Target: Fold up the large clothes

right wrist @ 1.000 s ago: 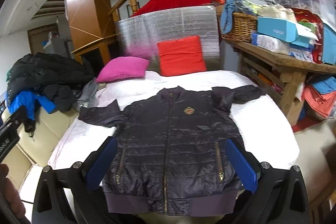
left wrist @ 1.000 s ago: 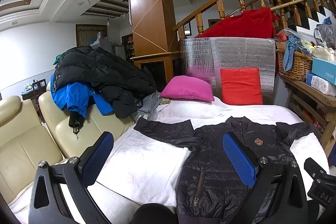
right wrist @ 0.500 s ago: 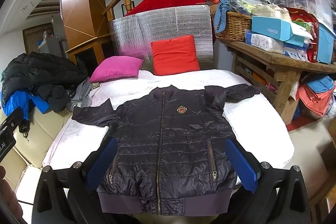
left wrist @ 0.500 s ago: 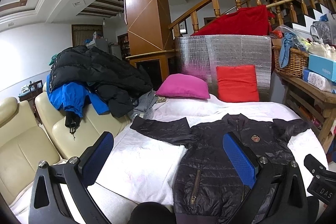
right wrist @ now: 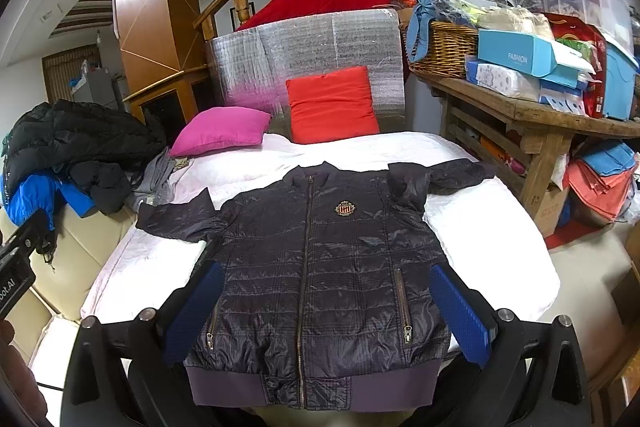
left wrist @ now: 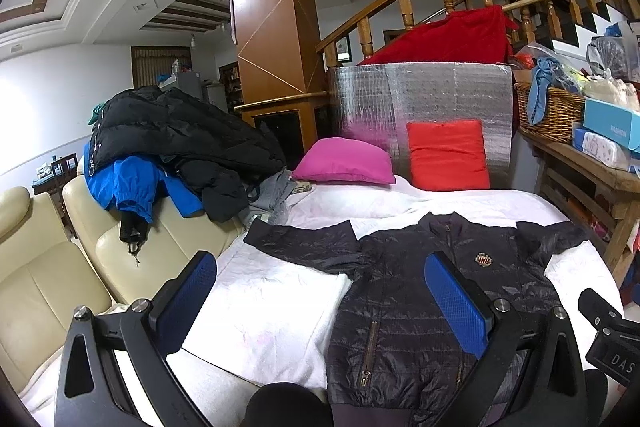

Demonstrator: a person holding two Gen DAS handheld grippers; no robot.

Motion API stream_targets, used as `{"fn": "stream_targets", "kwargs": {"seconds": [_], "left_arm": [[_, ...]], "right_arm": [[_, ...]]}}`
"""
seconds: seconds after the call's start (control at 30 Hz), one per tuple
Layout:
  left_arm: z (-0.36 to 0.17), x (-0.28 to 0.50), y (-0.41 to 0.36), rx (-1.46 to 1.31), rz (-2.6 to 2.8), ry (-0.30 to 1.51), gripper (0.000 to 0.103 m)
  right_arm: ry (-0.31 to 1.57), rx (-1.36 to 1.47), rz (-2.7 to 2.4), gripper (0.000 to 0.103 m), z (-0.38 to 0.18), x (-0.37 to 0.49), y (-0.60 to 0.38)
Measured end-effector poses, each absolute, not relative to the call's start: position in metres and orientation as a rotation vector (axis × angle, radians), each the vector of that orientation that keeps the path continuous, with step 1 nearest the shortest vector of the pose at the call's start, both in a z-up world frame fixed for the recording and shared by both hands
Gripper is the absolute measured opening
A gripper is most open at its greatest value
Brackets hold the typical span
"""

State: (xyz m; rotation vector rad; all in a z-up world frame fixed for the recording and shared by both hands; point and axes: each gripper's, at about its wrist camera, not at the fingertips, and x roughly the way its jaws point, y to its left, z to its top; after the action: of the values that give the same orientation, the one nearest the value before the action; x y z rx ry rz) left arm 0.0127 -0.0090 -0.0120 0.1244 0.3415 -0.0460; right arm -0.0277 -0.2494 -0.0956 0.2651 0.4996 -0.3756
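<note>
A dark quilted zip jacket (right wrist: 320,267) with a small crest lies flat, front up, on a white-covered bed (right wrist: 492,239), both sleeves spread sideways. My right gripper (right wrist: 326,311) hovers open above the jacket's hem, its blue pads on either side of the body. In the left wrist view the jacket (left wrist: 420,299) lies right of centre, its left sleeve reaching toward the sofa. My left gripper (left wrist: 324,299) is open over the bed sheet and the jacket's left side, holding nothing.
A cream leather sofa (left wrist: 48,275) stands left of the bed under a heap of black and blue coats (left wrist: 168,143). A pink cushion (right wrist: 220,131) and a red cushion (right wrist: 332,103) lie at the bed's head. A cluttered wooden table (right wrist: 532,115) stands at the right.
Both grippers have drawn back a little and tilted down, so the jacket sits higher and fuller in view. The jacket itself has not moved. Both stay open.
</note>
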Motion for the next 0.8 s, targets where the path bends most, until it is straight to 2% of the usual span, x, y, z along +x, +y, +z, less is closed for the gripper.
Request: {"fn": "stream_targets", "kwargs": {"seconds": [0.8], "left_arm": [[-0.0162,0.0124,-0.0121,0.135,-0.054,0.346,0.103]], "right_arm": [[0.502,0.277,-0.369,0.103,-0.0948,-0.0286,-0.2537]]}}
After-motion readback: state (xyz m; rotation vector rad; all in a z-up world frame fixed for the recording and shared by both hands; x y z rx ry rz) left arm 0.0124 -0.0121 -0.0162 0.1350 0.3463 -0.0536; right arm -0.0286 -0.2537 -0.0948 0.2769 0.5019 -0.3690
